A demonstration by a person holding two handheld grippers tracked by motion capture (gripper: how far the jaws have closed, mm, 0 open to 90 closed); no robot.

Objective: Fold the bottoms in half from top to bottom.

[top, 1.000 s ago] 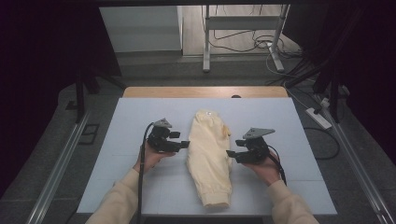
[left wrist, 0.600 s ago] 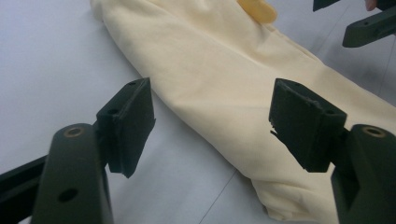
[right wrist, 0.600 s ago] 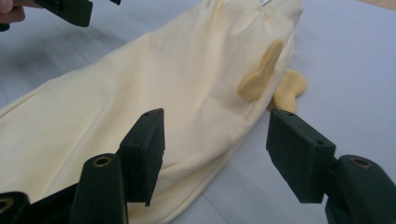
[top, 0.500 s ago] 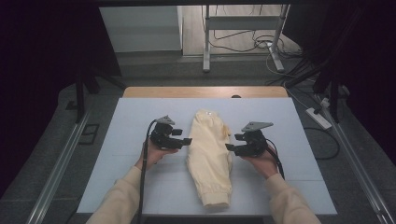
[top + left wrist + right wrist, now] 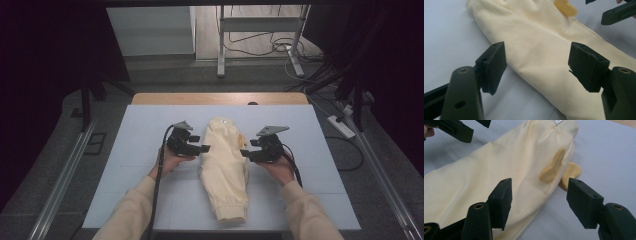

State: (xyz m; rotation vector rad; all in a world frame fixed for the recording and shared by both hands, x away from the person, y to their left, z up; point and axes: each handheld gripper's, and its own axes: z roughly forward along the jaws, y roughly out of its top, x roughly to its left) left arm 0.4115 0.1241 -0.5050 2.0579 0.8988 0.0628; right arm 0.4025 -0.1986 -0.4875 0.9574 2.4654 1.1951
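**Two open grippers flank a folded cream garment**

The left gripper [image 5: 204,148] has its jaws spread wide with nothing pressed between them; in the left gripper view [image 5: 537,66] the pads hang just above the near edge of the garment [image 5: 544,47], with cloth and bare table showing in the gap. The right gripper [image 5: 243,152] is likewise spread and holds nothing; in the right gripper view [image 5: 539,198] its jaws straddle the cloth's edge, one pad over the fabric, the other over the table.

In the high view each gripper sits in a hand [image 5: 170,161], the left at 9 o'clock of the garment [image 5: 223,167] and the right at 3 o'clock, both pointing inward at its upper half. Whether the tips touch the cloth cannot be told from here.

The garment is a pale cream piece folded into a long narrow strip, lying at the middle of the table [image 5: 140,145] and running from 12 o'clock, where a ribbed band carries a small white label [image 5: 558,122], down to a cuffed end at 6 o'clock. Two yellow ear-like flaps [image 5: 552,168] stick out along its right edge, close to the right gripper's jaws.
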